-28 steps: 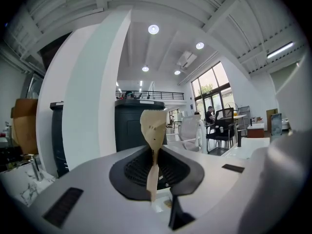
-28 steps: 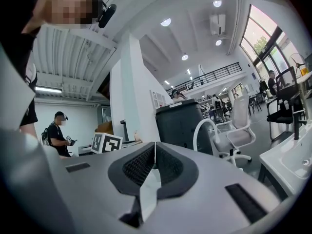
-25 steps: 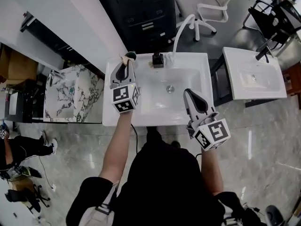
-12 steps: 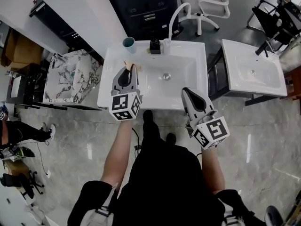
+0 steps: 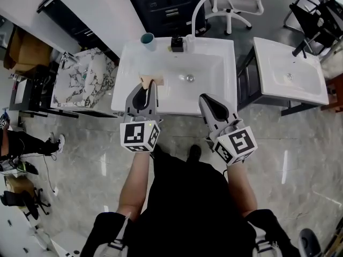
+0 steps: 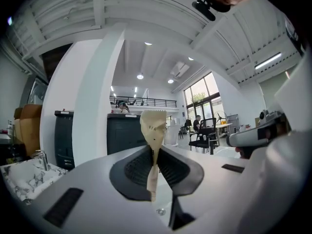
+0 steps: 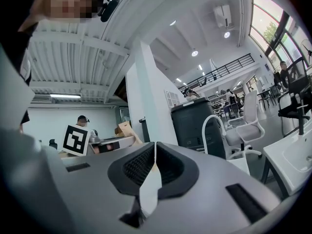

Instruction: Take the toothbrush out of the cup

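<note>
You are drawing the left gripper back from the cup, its jaws clamping the toothbrush over the sink. Your right gripper is hanging closed, empty. The toothbrush is already out; probably only setting it down is remaining.

Glossy marble floor, white office chair, dark cabinet

A black short-sleeved top is worn. The left hand-held gripper and right hand-held gripper are shelled in smooth grey, lined with black ribbed pads, and each is backed by a white cube printed with black square markers.
</note>
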Demonstrator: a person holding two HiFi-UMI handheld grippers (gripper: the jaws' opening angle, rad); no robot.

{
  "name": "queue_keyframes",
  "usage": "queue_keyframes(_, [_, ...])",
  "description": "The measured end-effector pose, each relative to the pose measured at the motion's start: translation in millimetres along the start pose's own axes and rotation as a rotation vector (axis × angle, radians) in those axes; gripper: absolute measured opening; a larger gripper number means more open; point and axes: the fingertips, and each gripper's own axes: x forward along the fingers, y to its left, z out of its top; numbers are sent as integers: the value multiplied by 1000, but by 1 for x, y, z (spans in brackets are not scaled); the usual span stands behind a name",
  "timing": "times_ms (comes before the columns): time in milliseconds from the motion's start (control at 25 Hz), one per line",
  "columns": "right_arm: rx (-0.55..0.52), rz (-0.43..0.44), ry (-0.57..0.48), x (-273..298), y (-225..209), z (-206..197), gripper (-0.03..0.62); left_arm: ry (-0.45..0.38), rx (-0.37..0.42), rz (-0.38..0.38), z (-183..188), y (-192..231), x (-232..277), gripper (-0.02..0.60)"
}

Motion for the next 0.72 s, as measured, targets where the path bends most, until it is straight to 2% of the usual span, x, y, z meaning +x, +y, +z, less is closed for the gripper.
queue_keyframes(200, [2,17,-16,5,9,4,32,-9,1,-7,9,-6,-23,46])
queue_keyframes(520, [-52,8,-45,12,30,13,32,-5,-16,-68,8,-18,-54,46])
queue_keyframes(720, [-67,25,-38,15,44,10,32,-10,-38,-63,8,-12,-67,46])
